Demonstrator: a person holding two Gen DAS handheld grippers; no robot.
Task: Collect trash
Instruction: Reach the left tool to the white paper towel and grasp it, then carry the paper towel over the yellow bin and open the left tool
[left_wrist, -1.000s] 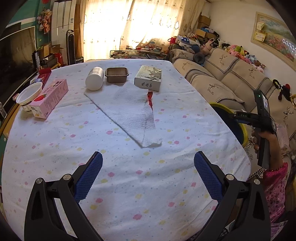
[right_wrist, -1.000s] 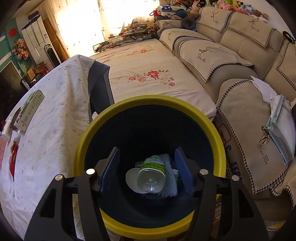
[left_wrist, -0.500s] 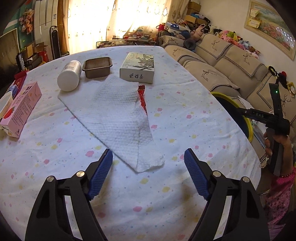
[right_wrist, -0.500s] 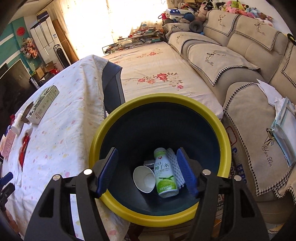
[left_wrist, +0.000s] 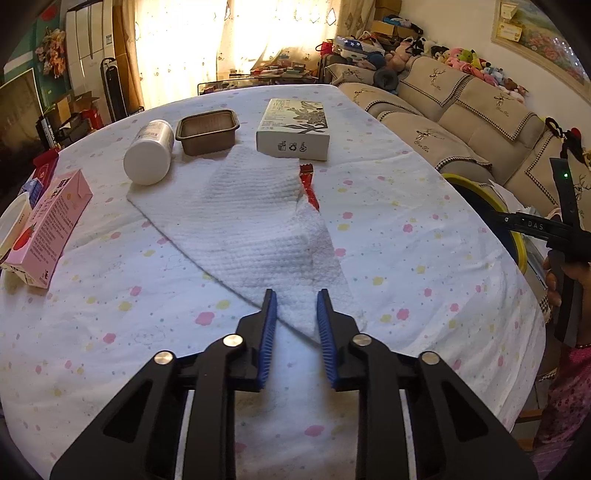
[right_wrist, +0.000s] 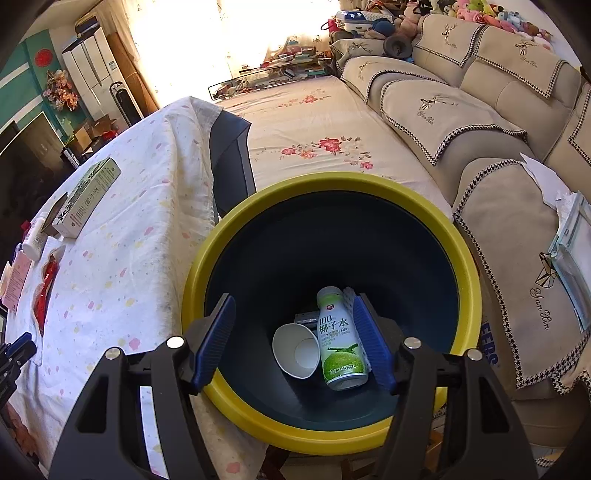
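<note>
Jaws of the left hand-held gripper (left_wrist: 294, 295) have just been closing, from wide spread to a narrow gap straddling the near corner of the towel (left_wrist: 255, 236) on the bench (left_wrist: 424, 236). Beyond lie a red wrapper (left_wrist: 308, 186), box (left_wrist: 293, 129), tray (left_wrist: 207, 131) and jar (left_wrist: 149, 151). Right hand-held gripper (right_wrist: 293, 306) hangs spread over the bin (right_wrist: 280, 206), where the bottle (right_wrist: 338, 339) now lies beside a cup (right_wrist: 295, 347).

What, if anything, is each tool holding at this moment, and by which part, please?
The left tool has just been closing on the near corner of the white paper towel, whether it's pinched can't be told. The right tool is open over the bin, holding nothing.
</note>
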